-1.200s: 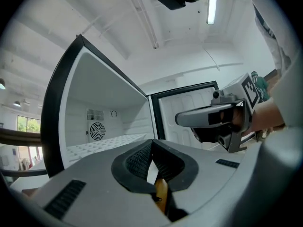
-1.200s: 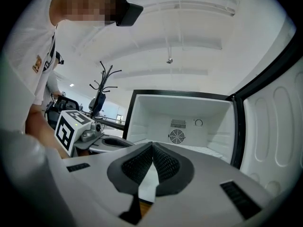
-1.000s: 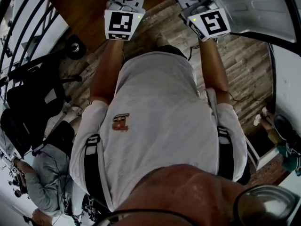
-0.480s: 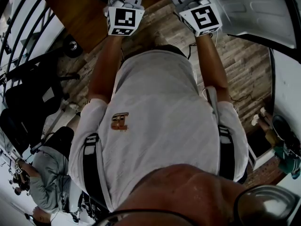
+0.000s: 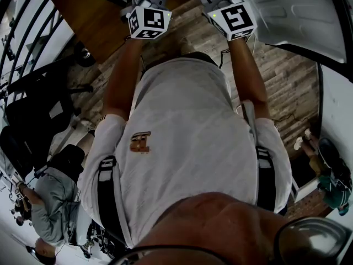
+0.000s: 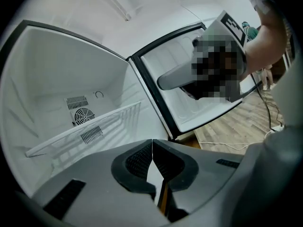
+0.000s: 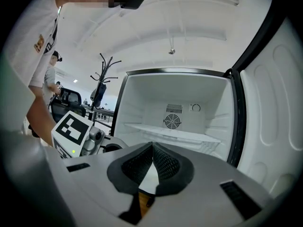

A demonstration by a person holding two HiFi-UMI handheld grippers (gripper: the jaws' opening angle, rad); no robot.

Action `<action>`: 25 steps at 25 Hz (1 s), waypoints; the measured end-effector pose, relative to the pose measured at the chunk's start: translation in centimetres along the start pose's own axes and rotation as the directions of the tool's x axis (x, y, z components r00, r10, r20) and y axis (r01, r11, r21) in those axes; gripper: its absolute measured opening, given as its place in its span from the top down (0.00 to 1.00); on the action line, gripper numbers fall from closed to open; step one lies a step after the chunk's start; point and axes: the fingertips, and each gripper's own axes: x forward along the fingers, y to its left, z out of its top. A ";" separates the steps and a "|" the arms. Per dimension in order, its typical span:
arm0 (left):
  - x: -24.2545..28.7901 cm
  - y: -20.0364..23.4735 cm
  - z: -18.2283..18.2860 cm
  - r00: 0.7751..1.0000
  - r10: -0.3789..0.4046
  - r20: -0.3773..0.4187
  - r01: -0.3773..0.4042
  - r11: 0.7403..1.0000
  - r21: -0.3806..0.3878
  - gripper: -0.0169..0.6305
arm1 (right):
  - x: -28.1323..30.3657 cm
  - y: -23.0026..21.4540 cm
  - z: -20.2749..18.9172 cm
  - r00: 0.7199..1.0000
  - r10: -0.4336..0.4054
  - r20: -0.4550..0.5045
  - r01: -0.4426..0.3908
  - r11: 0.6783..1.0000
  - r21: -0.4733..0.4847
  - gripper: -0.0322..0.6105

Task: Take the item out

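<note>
An open white fridge stands in front of me. Inside it I see only a shelf and a round fan vent; no item shows in it. My left gripper is shut with nothing between its pads, aimed at the fridge shelf. Beside it, my right gripper is also shut and holds nothing. The head view shows both held out ahead of the person's chest, the left marker cube and the right marker cube near the top edge.
The fridge door hangs open to the right, its inner side close by the right gripper. A coat rack and chairs stand at the left. Another person sits behind, over wooden flooring.
Both grippers have moved a little forward, up in the head view, and the right one has drifted slightly left. Both stay shut.
</note>
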 end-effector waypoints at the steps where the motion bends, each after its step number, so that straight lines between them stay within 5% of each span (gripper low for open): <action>1: 0.3 -0.1 -0.3 1.000 0.001 -0.011 -0.001 1.000 0.010 0.95 | 0.1 -0.1 -0.1 1.000 0.003 0.000 -0.003 1.000 -0.001 0.90; 25: 5.1 -3.0 -5.2 0.977 -0.023 -0.212 0.063 0.981 0.185 0.91 | 0.8 -1.8 -1.7 0.998 0.063 -0.014 -0.063 0.998 -0.016 0.90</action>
